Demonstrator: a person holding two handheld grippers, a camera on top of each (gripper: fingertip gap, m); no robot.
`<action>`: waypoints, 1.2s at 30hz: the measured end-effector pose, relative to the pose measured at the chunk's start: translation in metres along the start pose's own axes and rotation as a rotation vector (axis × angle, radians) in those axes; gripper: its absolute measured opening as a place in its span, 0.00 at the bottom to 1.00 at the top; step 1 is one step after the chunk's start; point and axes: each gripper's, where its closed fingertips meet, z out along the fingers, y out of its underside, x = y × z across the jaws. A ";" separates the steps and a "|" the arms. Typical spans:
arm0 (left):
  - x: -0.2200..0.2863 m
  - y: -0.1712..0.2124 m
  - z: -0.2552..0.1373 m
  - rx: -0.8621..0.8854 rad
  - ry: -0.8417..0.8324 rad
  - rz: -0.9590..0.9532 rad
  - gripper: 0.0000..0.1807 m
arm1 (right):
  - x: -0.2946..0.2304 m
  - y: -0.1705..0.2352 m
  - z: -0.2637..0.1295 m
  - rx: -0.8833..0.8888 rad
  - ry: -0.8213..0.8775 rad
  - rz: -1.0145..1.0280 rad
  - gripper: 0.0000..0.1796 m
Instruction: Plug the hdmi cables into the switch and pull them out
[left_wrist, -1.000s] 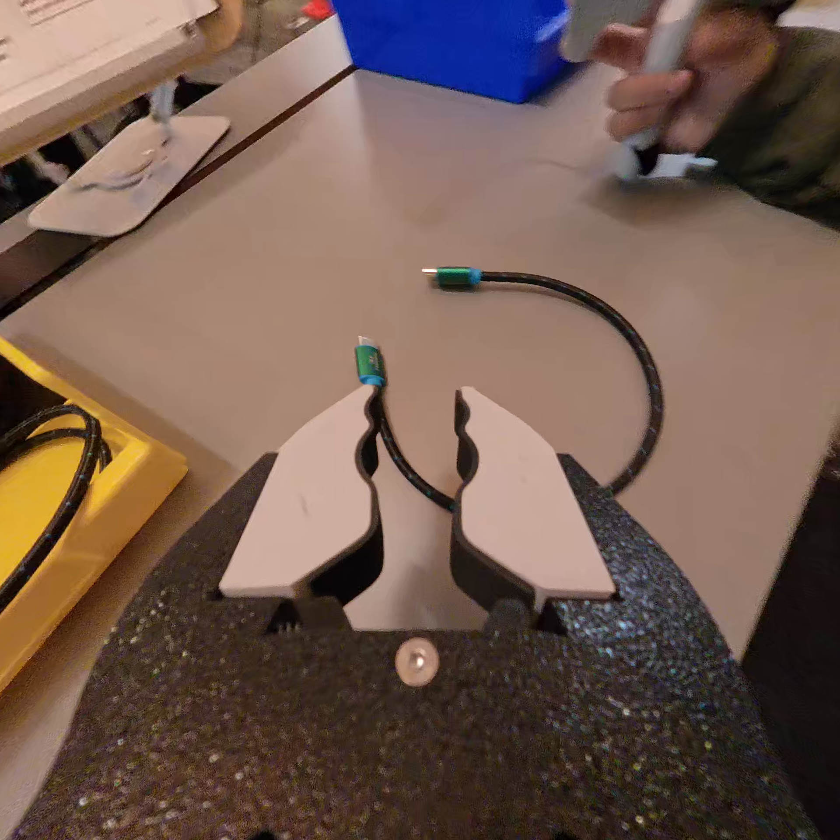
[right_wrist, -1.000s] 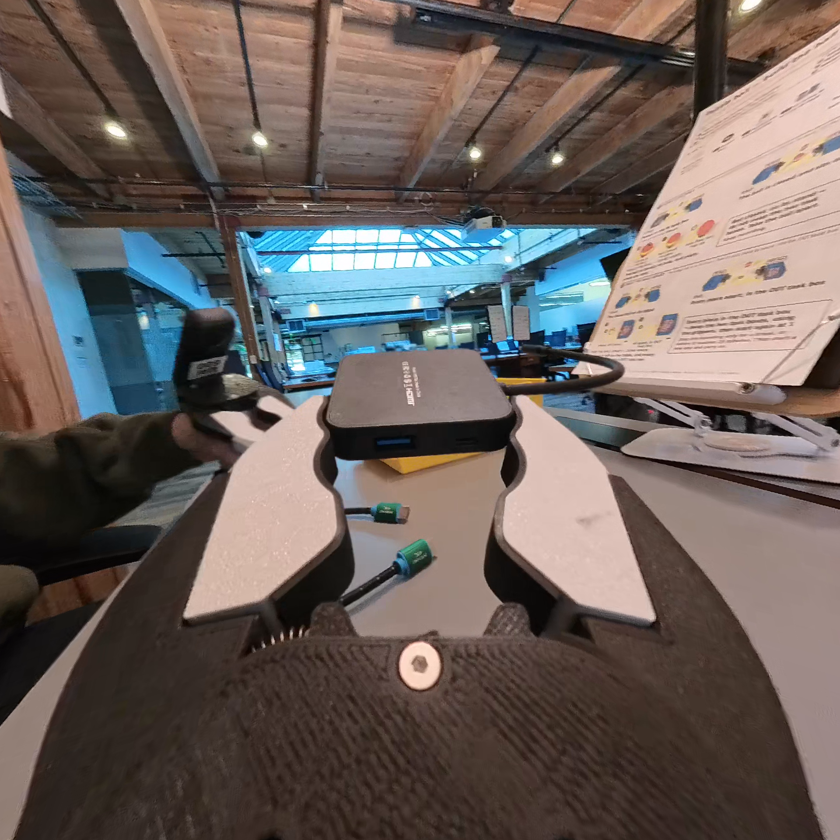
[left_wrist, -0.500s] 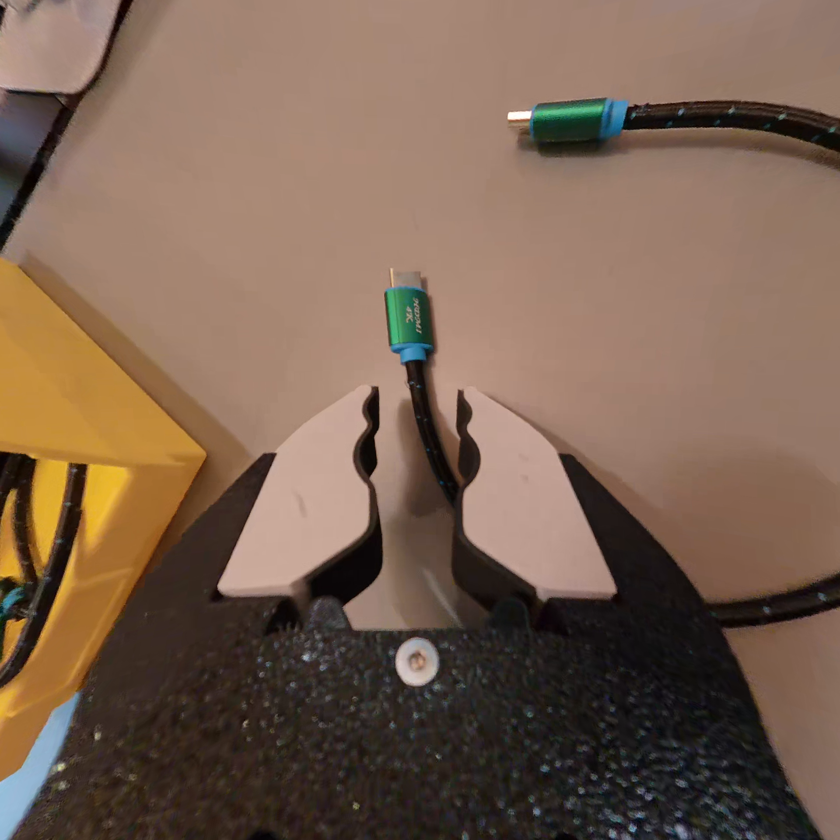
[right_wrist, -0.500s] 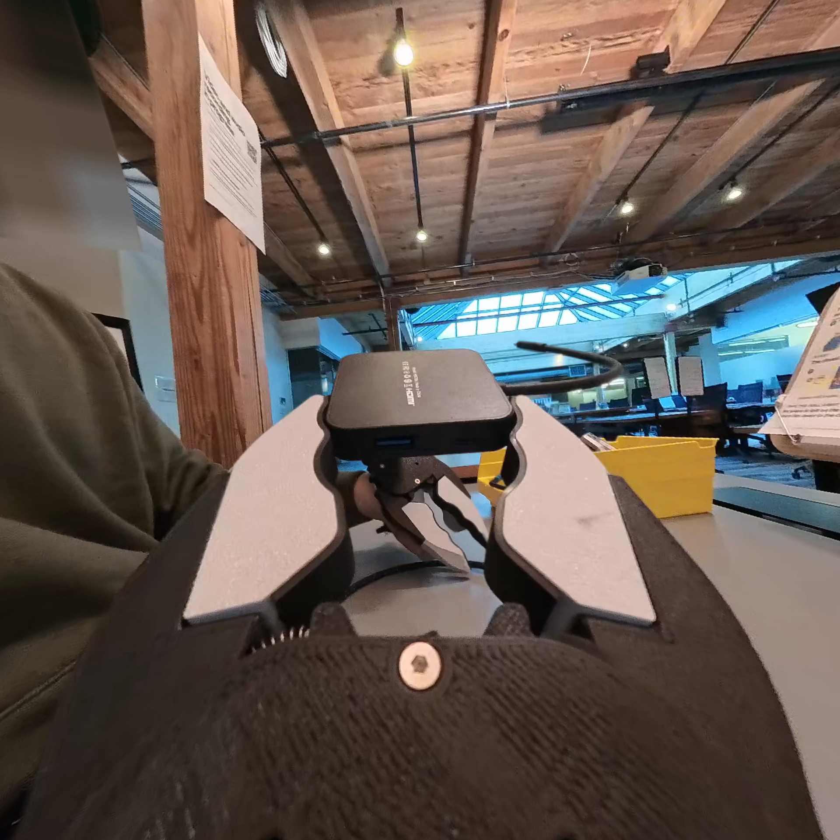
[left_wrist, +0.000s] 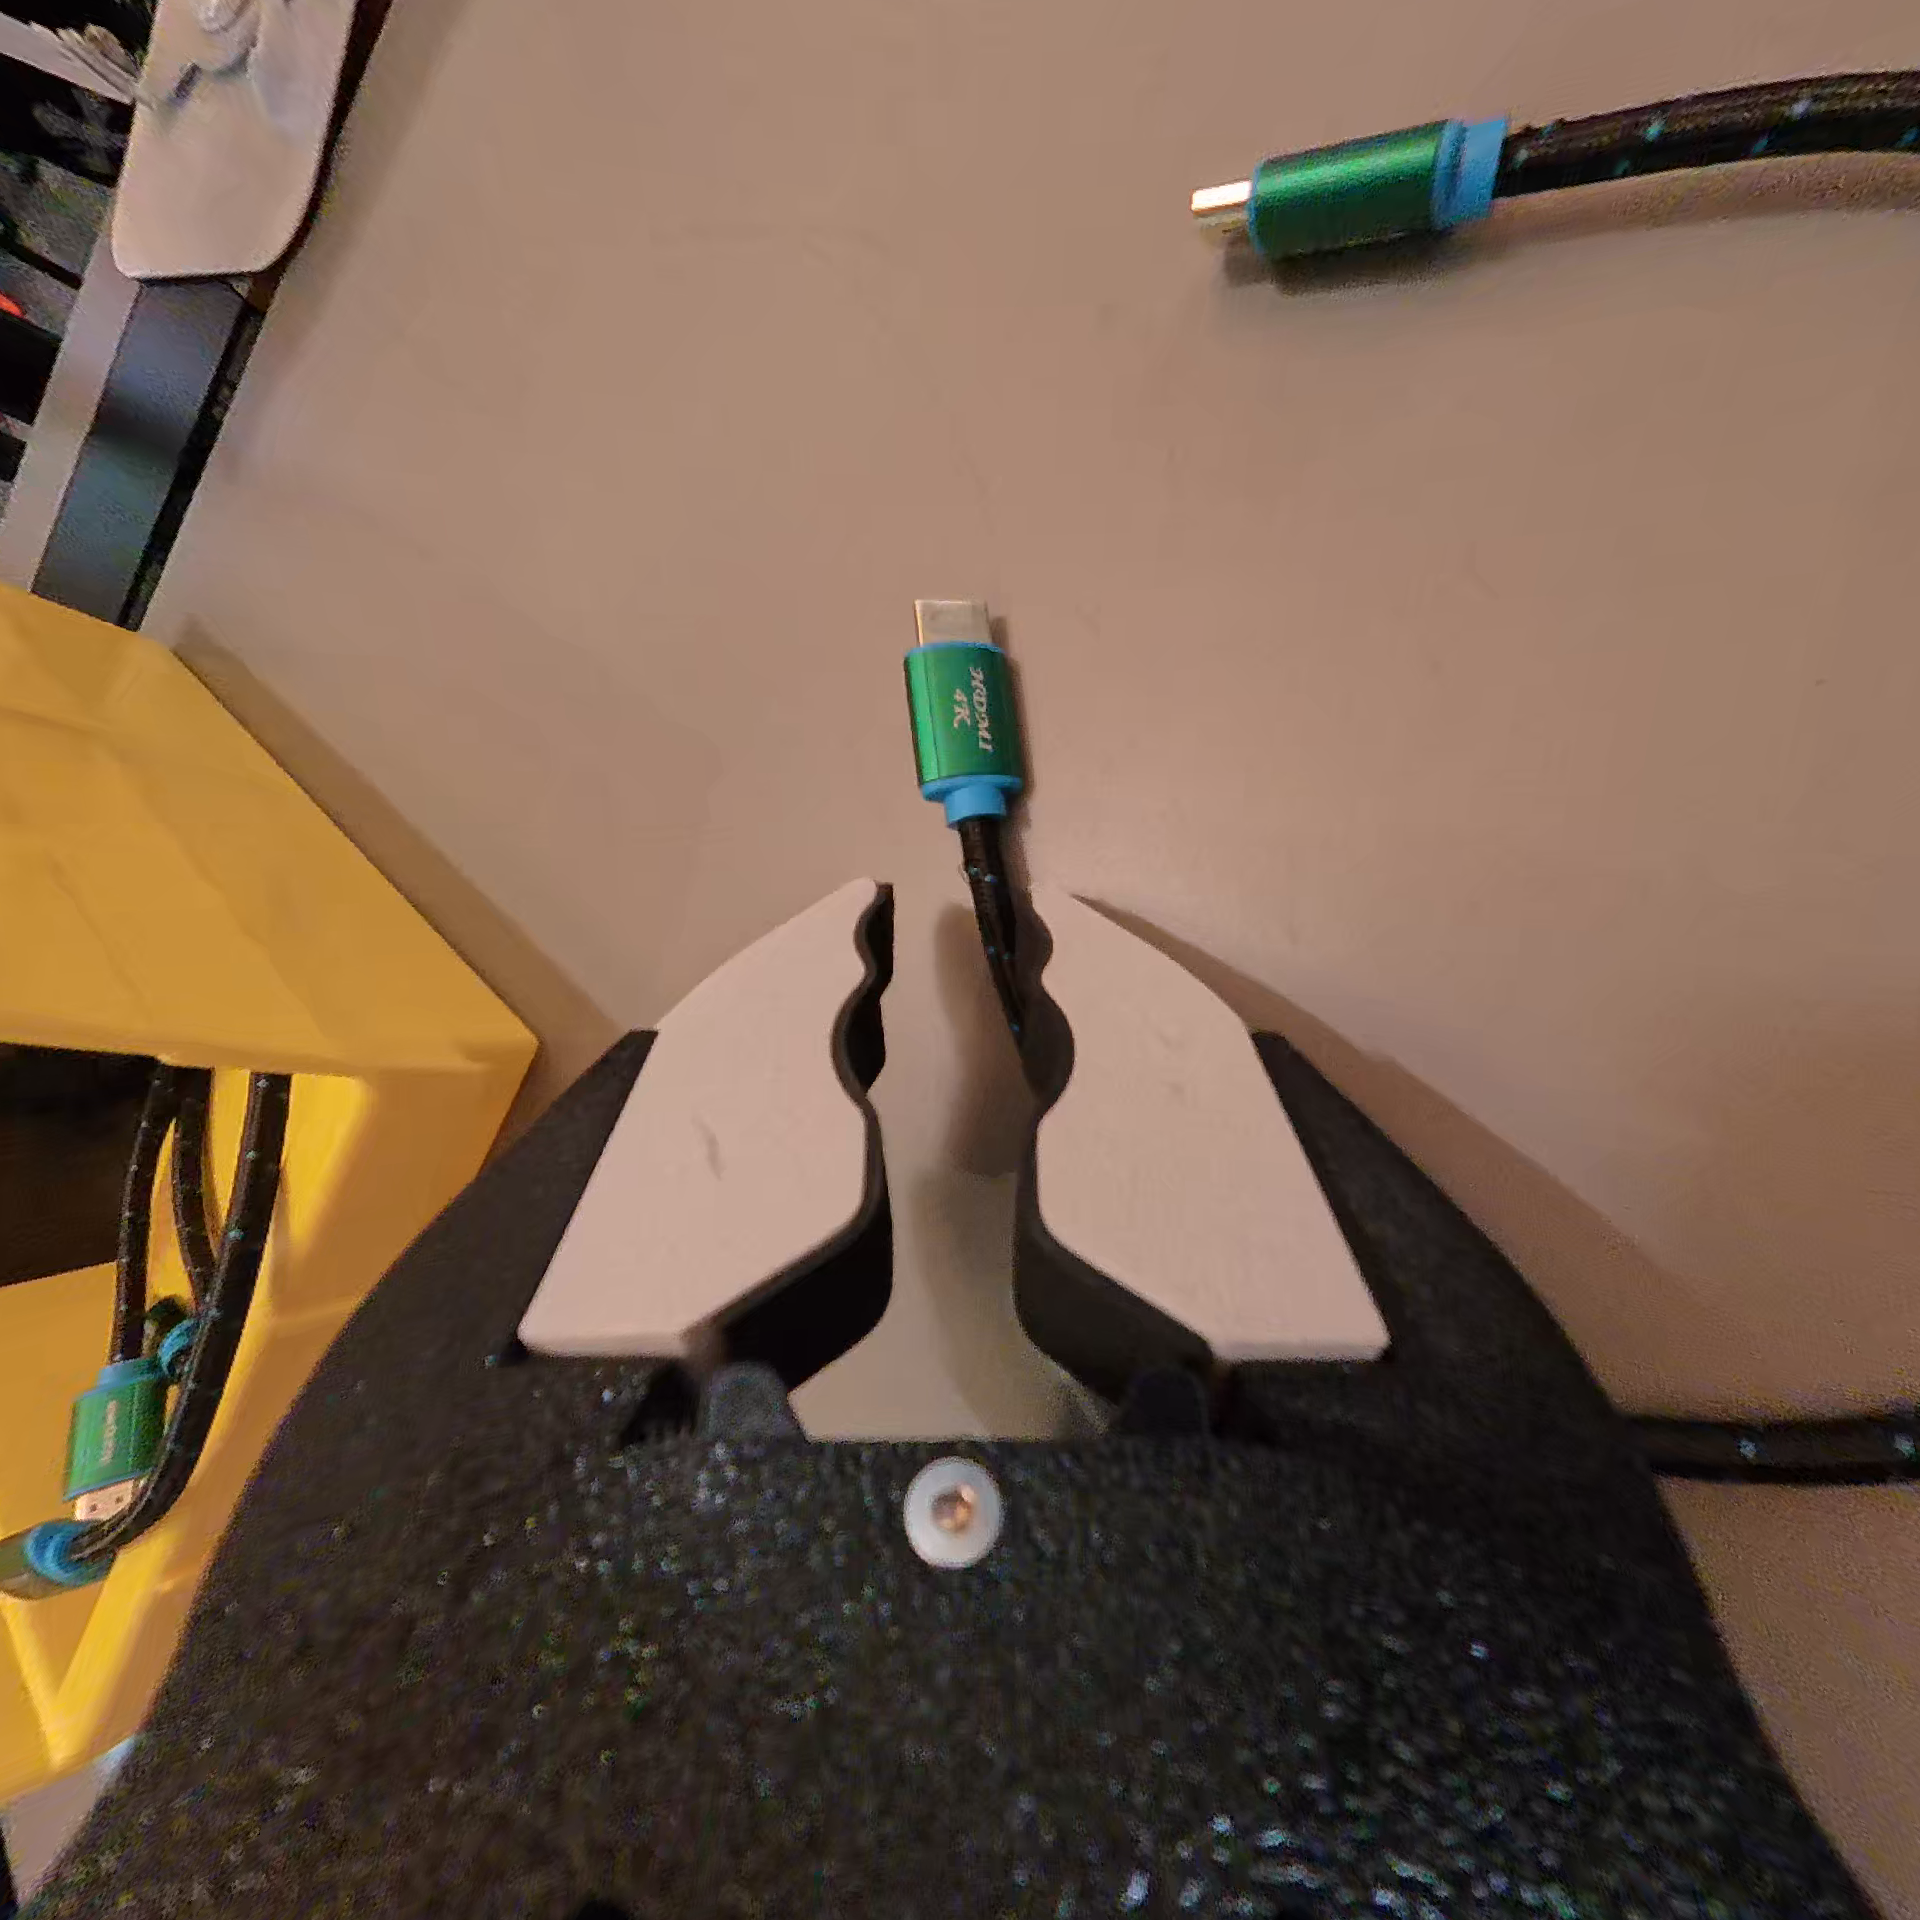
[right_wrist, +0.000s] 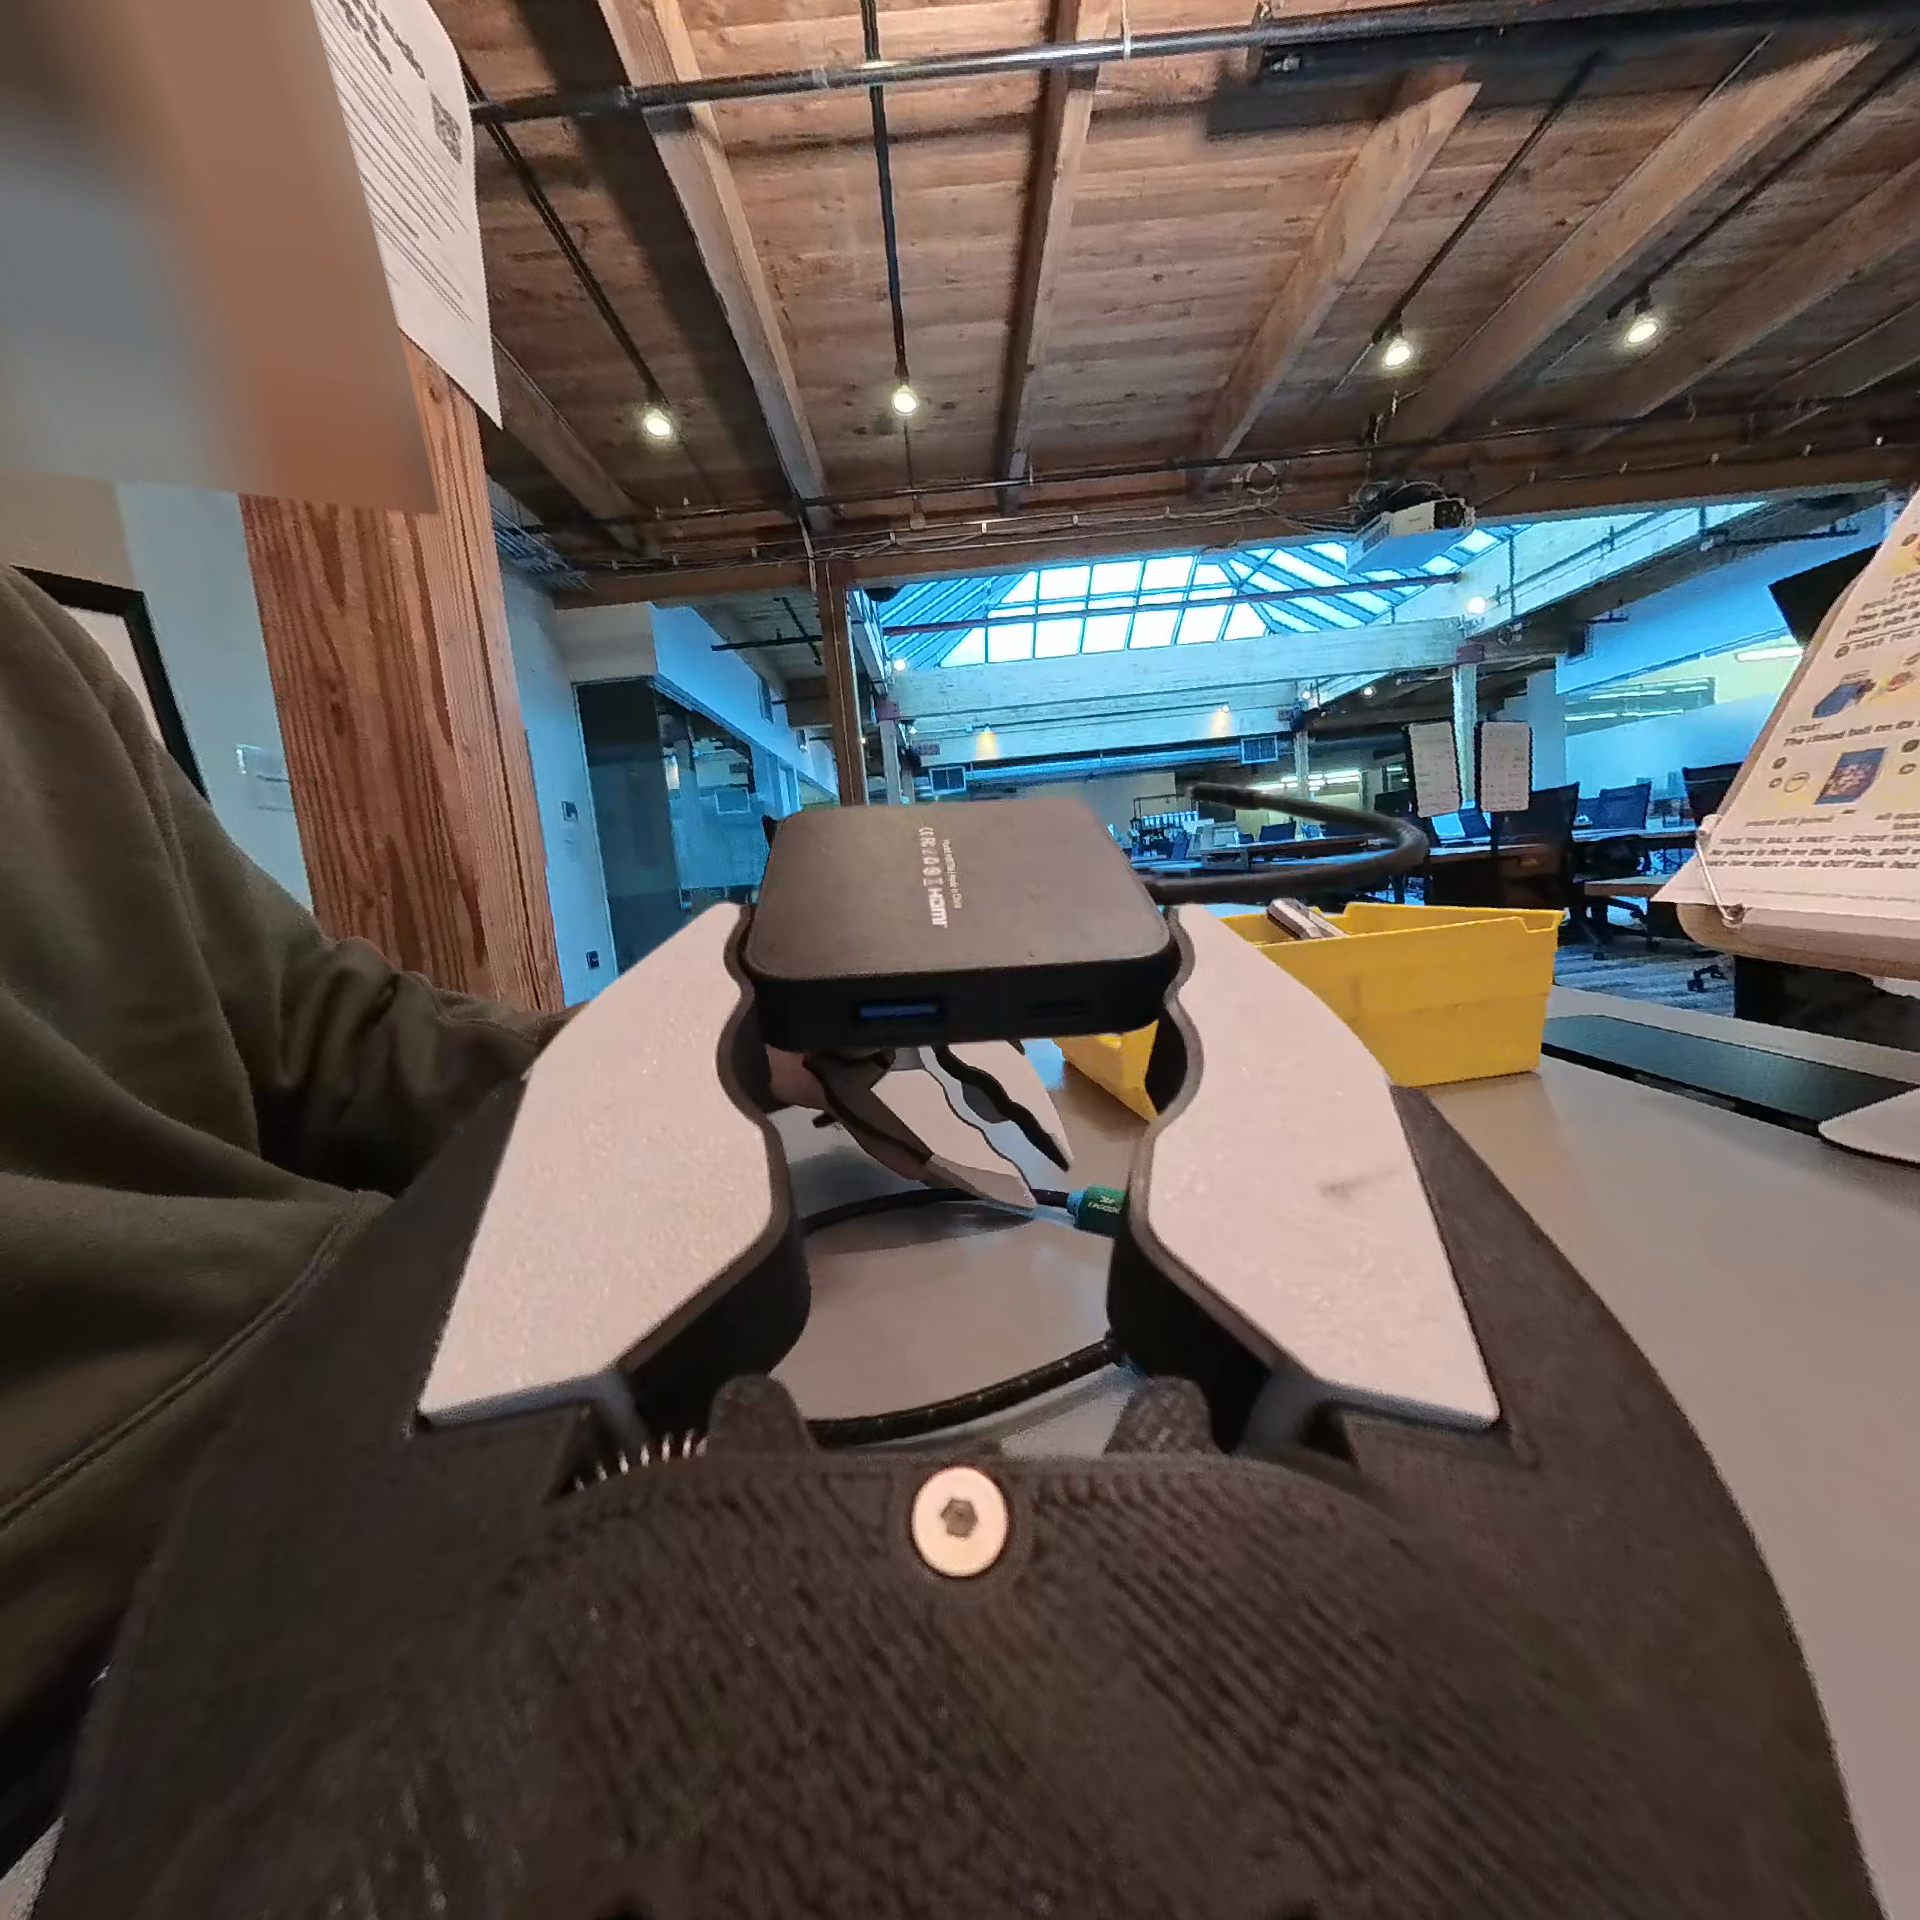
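Observation:
In the left wrist view my left gripper (left_wrist: 961, 904) is open, low over the grey table (left_wrist: 1351, 623). A black braided HDMI cable (left_wrist: 1000, 956) lies between its fingers, against the right one. The cable's green plug (left_wrist: 961, 717) rests just beyond the fingertips, metal tip pointing away. The cable's other green plug (left_wrist: 1361, 203) lies at the upper right. In the right wrist view my right gripper (right_wrist: 961, 935) is shut on the black switch (right_wrist: 956, 920) and holds it above the table. Below it the left gripper (right_wrist: 982, 1132) shows, by a green plug (right_wrist: 1096, 1205).
A yellow bin (left_wrist: 156, 935) with more braided cables (left_wrist: 197, 1309) stands at my left gripper's left; it also shows in the right wrist view (right_wrist: 1403, 977). A document stand's base (left_wrist: 218, 135) sits at the table's far left. A person's green sleeve (right_wrist: 156, 1039) fills the left.
My left gripper has come down and forward over the cable, so the near plug now lies just past its fingertips. My right gripper has swung left with the switch still held.

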 end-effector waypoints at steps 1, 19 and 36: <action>0.002 0.000 0.000 -0.010 0.016 -0.002 0.12 | 0.000 0.001 0.000 -0.003 0.002 -0.002 0.40; 0.018 -0.043 -0.006 0.036 0.059 -0.208 0.14 | 0.004 -0.002 -0.002 0.005 0.029 -0.020 0.40; 0.122 -0.096 0.005 0.038 0.247 -0.116 0.16 | 0.007 -0.014 -0.010 0.056 0.043 -0.030 0.40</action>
